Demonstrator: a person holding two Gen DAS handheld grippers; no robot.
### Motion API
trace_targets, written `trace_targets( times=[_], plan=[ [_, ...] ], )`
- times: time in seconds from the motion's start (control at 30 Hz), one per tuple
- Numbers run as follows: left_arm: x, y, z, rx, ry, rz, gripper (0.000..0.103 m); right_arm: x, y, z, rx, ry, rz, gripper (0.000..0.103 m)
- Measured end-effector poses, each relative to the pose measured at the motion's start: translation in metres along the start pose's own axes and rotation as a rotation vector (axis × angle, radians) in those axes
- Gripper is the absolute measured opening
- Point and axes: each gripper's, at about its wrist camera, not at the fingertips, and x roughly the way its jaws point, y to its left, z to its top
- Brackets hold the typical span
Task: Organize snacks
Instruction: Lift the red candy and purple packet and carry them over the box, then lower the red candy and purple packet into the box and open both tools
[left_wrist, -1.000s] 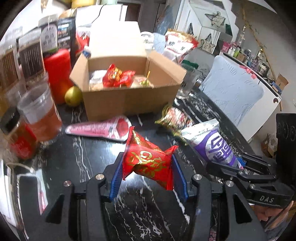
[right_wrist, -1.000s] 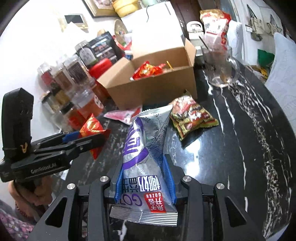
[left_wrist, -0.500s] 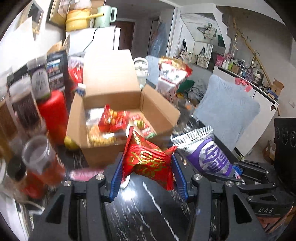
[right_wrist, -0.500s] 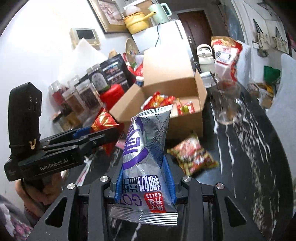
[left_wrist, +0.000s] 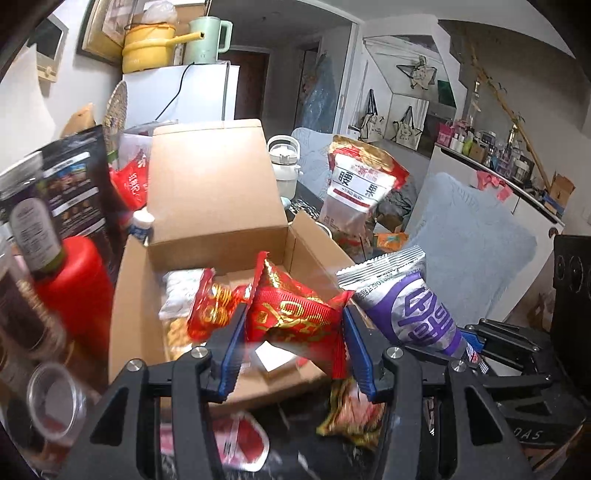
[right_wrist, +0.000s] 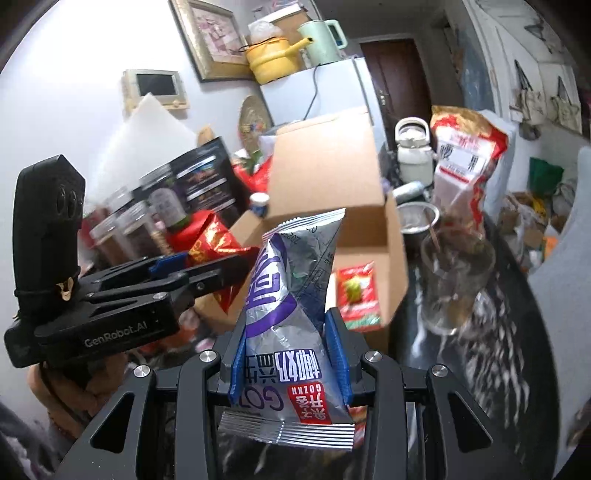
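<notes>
Pink packet (left_wrist: 236, 443) under left tool (left_wrist: 295, 347) only

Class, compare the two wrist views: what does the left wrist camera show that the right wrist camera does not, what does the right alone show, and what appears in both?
Left wrist only: the left tongs seen from behind, shut on the red gold-printed packet; a pink-and-red packet on the table below.

Right wrist only: the right tongs seen from behind, shut on the silver-and-purple packet; a wall-mounted screen.

Both: the open cardboard box, both held packets, the yellow pot on the fridge.
</notes>
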Motion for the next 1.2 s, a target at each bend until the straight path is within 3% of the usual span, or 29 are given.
trace_targets(
  times=[0.33, 0.6, 0.87, 1.0, 1.2],
  plan=[
    [0.037, 0.024, 0.046, -0.019, -0.042, 0.025, 0.050, 0.038, -0.027, 0.046, -0.004, -0.026, 0.019, 0.038],
    [0.056, 0.050, 0.069, 0.001, -0.058, 0.096, 0.050, 0.064, -0.031, 0.078, -0.033, -0.055, 0.019, 0.038],
    [0.086, 0.069, 0.070, -0.013, -0.005, 0.129, 0.050, 0.095, -0.034, 0.089, -0.028, -0.022, -0.017, 0.038],
    [0.104, 0.074, 0.068, -0.002, 0.040, 0.181, 0.050, 0.116, -0.036, 0.086, -0.026, 0.014, -0.053, 0.038],
    [0.125, 0.089, 0.064, -0.040, 0.117, 0.199, 0.050, 0.138, -0.046, 0.081, 0.029, 0.048, -0.020, 0.038]
  ],
)
